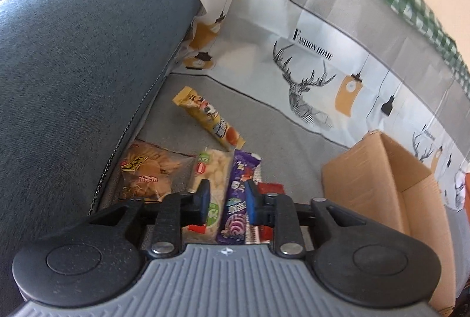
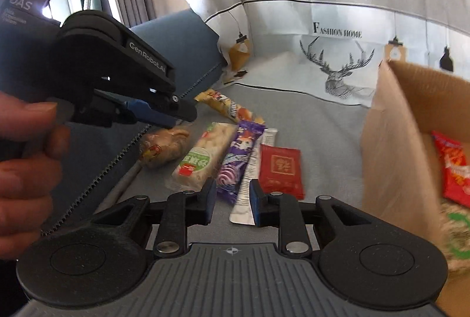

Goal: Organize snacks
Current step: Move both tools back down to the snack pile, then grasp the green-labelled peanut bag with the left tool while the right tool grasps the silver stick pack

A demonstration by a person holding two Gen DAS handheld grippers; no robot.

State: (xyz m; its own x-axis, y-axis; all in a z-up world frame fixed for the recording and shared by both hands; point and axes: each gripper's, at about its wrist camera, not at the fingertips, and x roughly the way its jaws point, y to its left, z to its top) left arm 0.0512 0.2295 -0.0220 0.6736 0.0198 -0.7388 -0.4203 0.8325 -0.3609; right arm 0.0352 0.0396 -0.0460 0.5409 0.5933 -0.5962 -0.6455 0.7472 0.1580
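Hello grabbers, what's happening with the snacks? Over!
Left gripper open, over purple pack. Right gripper open, empty, near silver sachet. Six snacks loose on sofa; box holds some. Nothing blocking.

In the left wrist view, the left claw [image 1: 224, 201] covers the lower ends of the purple snack bar [image 1: 239, 187] and the pale rice cracker pack [image 1: 210, 170], and nearly all of the red packet [image 1: 268, 189]. The cardboard box [image 1: 382, 170] runs off the right edge. In the right wrist view, the box [image 2: 390, 140] is motion-blurred, its red snack bag [image 2: 451, 167] unreadable and cut by the edge.
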